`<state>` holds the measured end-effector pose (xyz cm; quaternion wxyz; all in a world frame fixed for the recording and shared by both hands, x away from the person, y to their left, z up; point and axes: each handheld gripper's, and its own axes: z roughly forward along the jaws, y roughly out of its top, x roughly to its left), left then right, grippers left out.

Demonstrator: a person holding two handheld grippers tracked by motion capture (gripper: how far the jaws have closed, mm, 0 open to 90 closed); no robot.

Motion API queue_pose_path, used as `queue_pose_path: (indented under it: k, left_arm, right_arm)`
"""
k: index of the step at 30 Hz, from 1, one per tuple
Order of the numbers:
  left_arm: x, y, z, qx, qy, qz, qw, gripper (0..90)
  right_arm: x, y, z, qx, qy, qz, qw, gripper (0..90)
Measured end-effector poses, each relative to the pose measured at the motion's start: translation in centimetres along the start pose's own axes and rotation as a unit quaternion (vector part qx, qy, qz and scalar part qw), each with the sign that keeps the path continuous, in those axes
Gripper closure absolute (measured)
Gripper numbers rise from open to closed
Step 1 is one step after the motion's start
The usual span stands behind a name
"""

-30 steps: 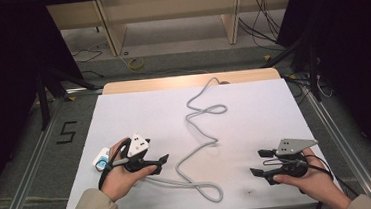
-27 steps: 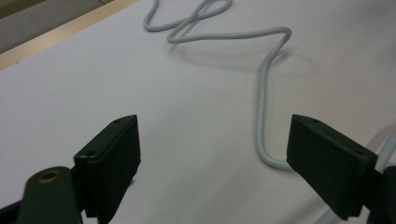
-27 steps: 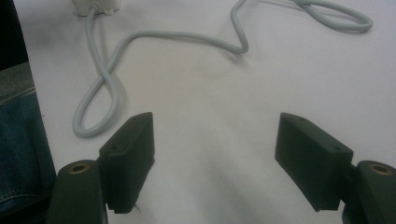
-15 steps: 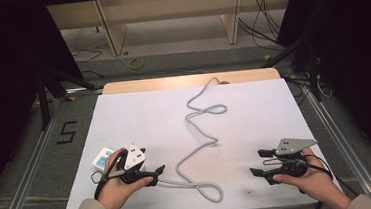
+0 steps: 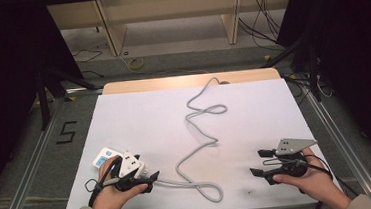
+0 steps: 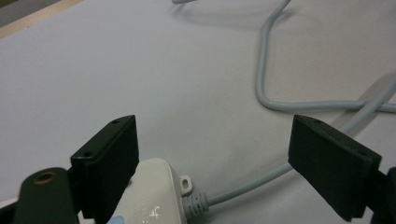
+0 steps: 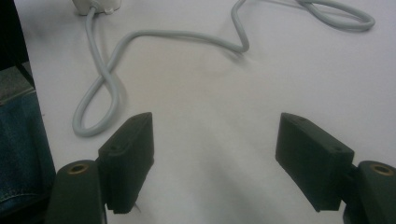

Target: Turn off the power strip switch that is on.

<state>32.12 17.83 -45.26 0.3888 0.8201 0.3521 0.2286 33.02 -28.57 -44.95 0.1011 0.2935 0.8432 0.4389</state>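
Two tongs: I see both spread wide, gripping nothing.
Left tongs point(image 6: 212, 168): low at the worktop's point(image 5: 274, 112) near-left, white plug box point(image 6: 149, 196) just inside one jaw.
Right tongs point(image 7: 215, 158): near-right, over bare surface.
Cord point(image 5: 201, 133): grey, snaking from box to far edge.

The table top point(image 5: 255, 124) is plain white, with a pale wood strip point(image 5: 191, 81) along its far edge. The cable point(image 5: 194, 119) is light grey — same shade along its whole length. The power strip point(image 6: 149, 196) is white, with a light blue patch on its label. Both the left gripper point(image 5: 151, 177) and the right gripper point(image 5: 259, 163) have black jaws — the right one carries a grey plate point(image 5: 294, 144). The floor point(image 5: 37, 161) is grey, marked with a black "5" point(image 5: 67, 132). Blue denim point(image 7: 21, 144) shows in the right gripper view.
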Motion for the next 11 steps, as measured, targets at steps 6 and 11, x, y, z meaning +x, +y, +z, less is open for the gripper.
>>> queue_pose_path:
  k: [6,11]
  left_arm:
    - [0.09,-0.02,0.04,0.0,0.003,0.003,1.0,15.9]
    - [0.02,0.02,0.1,0.001,0.0,0.003,1.0,15.9]
  right_arm:
    - [-0.09,-0.04,-0.03,-0.002,-0.001,0.001,1.0,28.4]
    - [-0.08,-0.03,-0.03,-0.003,-0.001,0.001,1.0,28.4]
